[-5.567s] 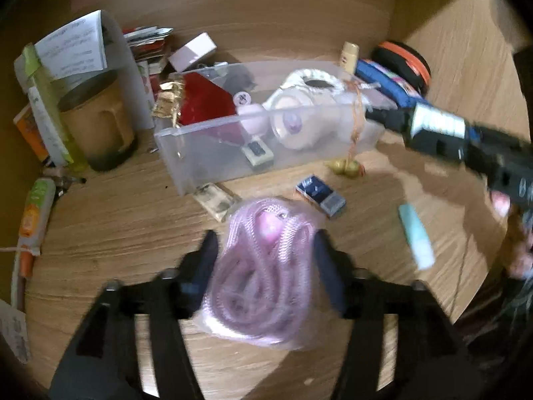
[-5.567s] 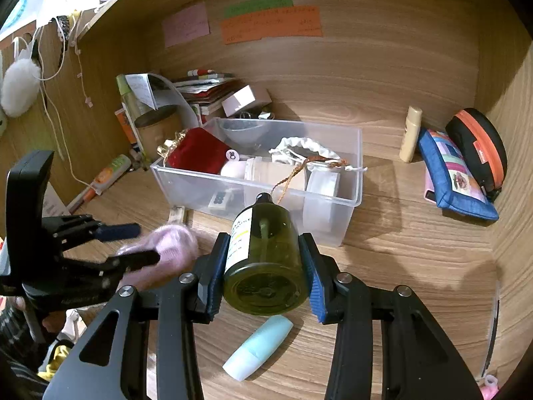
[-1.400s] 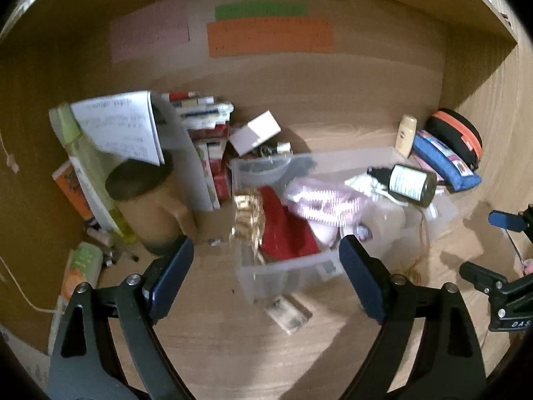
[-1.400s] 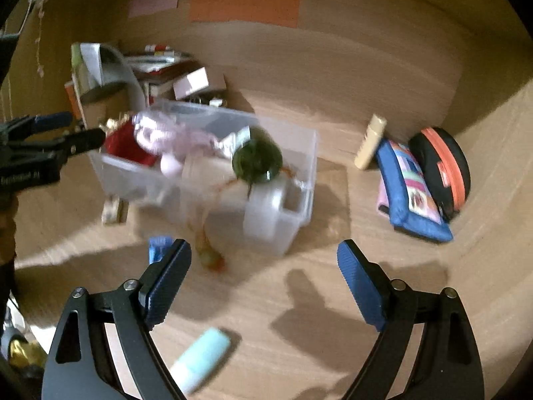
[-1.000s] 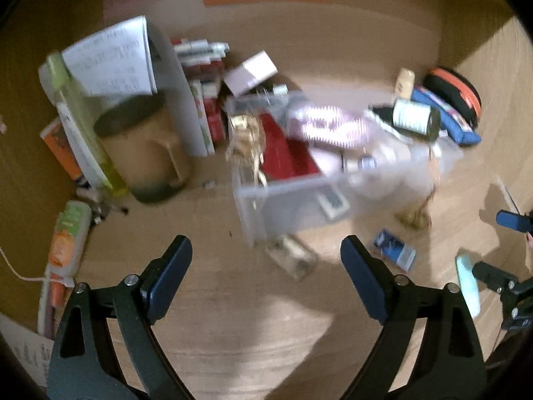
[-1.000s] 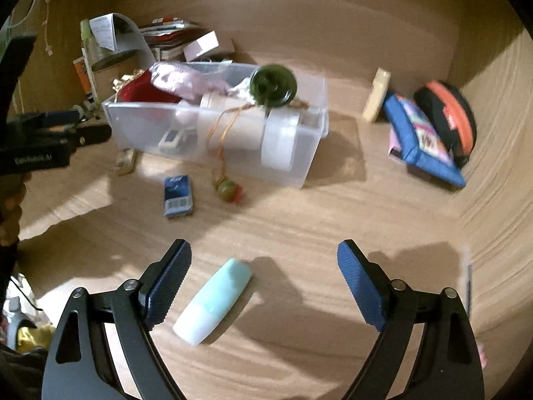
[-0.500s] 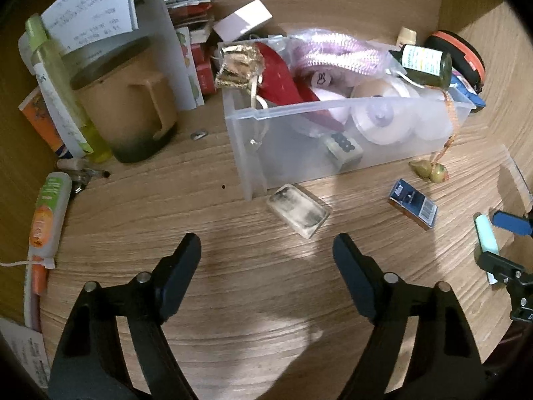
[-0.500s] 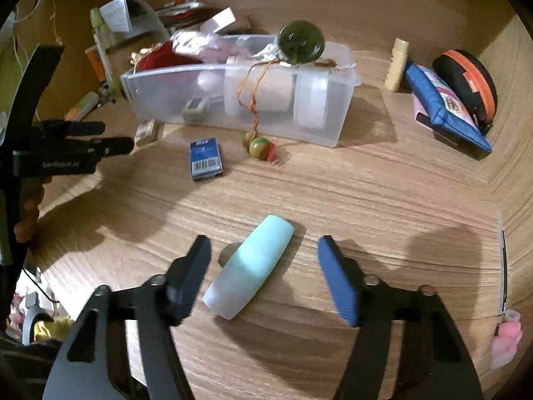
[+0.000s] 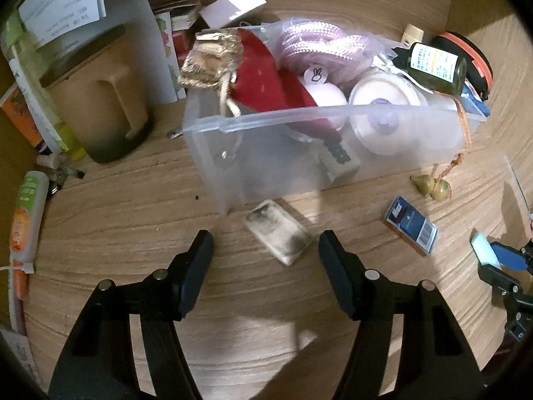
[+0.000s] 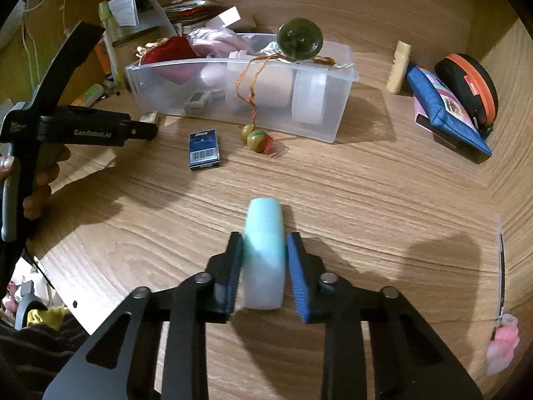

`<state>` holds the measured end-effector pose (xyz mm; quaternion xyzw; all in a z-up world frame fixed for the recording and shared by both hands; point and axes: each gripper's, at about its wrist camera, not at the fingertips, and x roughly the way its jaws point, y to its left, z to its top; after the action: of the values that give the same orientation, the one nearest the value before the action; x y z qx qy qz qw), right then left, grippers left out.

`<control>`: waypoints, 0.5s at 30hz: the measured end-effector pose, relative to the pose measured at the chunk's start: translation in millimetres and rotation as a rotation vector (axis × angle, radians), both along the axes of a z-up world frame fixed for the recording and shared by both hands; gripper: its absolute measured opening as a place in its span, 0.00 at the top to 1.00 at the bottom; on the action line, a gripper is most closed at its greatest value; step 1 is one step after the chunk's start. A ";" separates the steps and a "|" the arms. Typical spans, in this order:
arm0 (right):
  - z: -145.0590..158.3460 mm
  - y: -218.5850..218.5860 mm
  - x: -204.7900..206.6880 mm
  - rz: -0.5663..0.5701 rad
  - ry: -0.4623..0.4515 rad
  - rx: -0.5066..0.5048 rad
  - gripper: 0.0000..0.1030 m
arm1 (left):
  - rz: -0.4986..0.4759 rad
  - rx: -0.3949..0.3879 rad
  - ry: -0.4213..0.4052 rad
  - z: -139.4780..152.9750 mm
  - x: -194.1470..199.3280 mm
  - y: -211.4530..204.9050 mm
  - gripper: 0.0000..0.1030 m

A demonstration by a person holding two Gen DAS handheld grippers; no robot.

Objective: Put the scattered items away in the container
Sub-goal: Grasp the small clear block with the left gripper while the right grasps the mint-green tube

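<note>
Bin (image 10: 336,126) sits at the back of the table (image 10: 366,193), already crowded — red pouch (image 9: 263,73), pink cord (image 9: 319,43), tape rolls, green bottle (image 9: 433,66) lying across the right rim.

Right gripper (image 10: 265,260) is clamped on the mint tube (image 10: 265,233). Pads sit on the tube's middle, both sides touching, tube pointing forward along the fingers and resting on the table. I judge the grasp is about done and the lift comes next.

Left gripper (image 9: 266,250) is spread wide, holding nothing, just short of the small soap-like block (image 9: 278,231) that lies beside the bin's front wall.

How I'd run it:
- Right: lift straight up before moving forward — the tube looks smooth and round, so I'd keep the squeeze firm and avoid tilting the nose down.
- Cross above the blue box (image 10: 204,150) and the bead charm (image 10: 256,138); its cord hangs over the bin wall and could snag.
- Drop into a gap, not on the bottle — that one looks ready to roll off.
- Left: block lies skewed to the fingers, so I'd rotate the wrist to square up, then lower and close across its short side.

Both arms end at the same bin, so I'd stagger them.
</note>
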<state>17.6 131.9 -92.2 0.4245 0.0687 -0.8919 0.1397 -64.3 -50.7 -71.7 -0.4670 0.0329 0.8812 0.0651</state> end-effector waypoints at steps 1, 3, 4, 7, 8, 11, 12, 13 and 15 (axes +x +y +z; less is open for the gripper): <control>0.0 0.8 -1.0 -0.003 0.001 0.000 0.78 | 0.000 0.000 0.009 -0.6 -0.4 1.0 0.36; -0.2 1.8 -4.3 -0.006 0.006 -0.001 0.78 | 0.006 0.002 0.017 -0.8 -1.0 1.1 0.42; 0.1 2.3 -6.2 -0.007 0.007 -0.005 0.78 | 0.007 0.007 0.023 -0.5 -0.8 0.5 0.48; 1.7 6.9 -13.2 -0.015 0.014 -0.046 0.78 | 0.000 0.016 0.026 -0.6 0.9 0.6 0.55; 2.5 8.1 -15.5 -0.016 0.012 -0.062 0.78 | -0.006 0.016 0.028 -0.5 1.9 1.7 0.61; 8.2 11.7 -22.4 -0.025 0.023 -0.107 0.78 | -0.017 -0.005 0.041 -0.8 7.1 7.2 0.63; 11.3 12.3 -24.7 -0.026 0.029 -0.120 0.78 | -0.017 -0.003 0.040 -0.8 7.7 7.2 0.64; 13.5 12.0 -25.6 -0.025 0.031 -0.127 0.78 | -0.014 0.002 0.039 -1.0 8.6 6.7 0.65; 19.6 10.7 -25.4 -0.017 0.048 -0.133 0.78 | -0.013 0.008 0.038 -0.9 10.8 6.2 0.68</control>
<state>-7.8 142.6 -72.6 0.3934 0.0089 -0.9056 0.1582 -53.5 -44.5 -72.6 -0.4498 0.0339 0.8896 0.0722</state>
